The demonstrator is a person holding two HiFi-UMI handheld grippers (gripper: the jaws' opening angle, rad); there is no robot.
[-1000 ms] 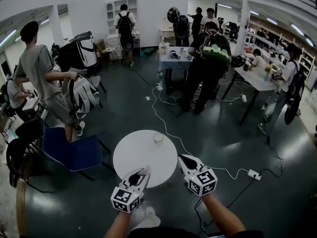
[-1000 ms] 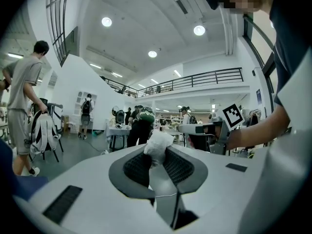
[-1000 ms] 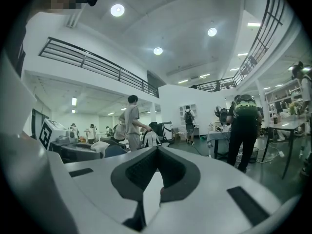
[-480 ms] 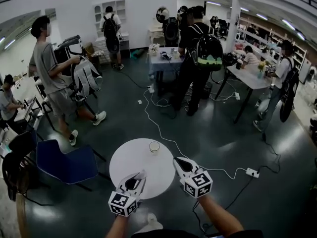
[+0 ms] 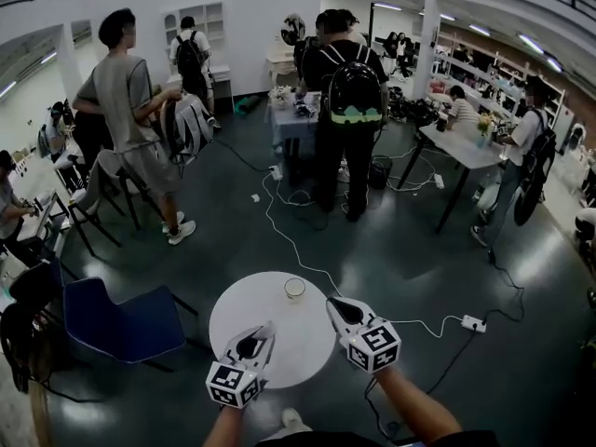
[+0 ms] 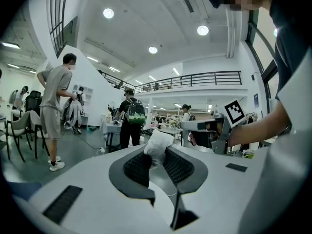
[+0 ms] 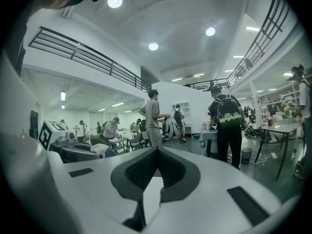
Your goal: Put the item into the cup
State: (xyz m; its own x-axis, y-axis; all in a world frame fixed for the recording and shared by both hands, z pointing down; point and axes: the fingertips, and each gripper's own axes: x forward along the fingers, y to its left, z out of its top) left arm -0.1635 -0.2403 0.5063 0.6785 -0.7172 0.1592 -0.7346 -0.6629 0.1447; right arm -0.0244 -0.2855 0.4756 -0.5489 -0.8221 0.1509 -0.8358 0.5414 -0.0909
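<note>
Nearest, left claw: gripping a small crumpled white soft item, which is sticking up from between the ribbed dark pads; hovering over the near part of the tabletop.

Next, right claw: jaws lying together at the tips, carrying nothing; hanging at the tabletop's right edge, beside the left claw and apart from it.

Beneath both, round white tabletop: bearing one small pale cup, which is standing upright near the far edge, clear of both claws. The white item is sitting in the left claw, not in the cup.

To the left, blue chair: standing on the dark floor just beside the tabletop.

To the right, white power strip: lying on the floor.

Farther off, person wearing a black-and-green backpack: standing with back turned.
</note>
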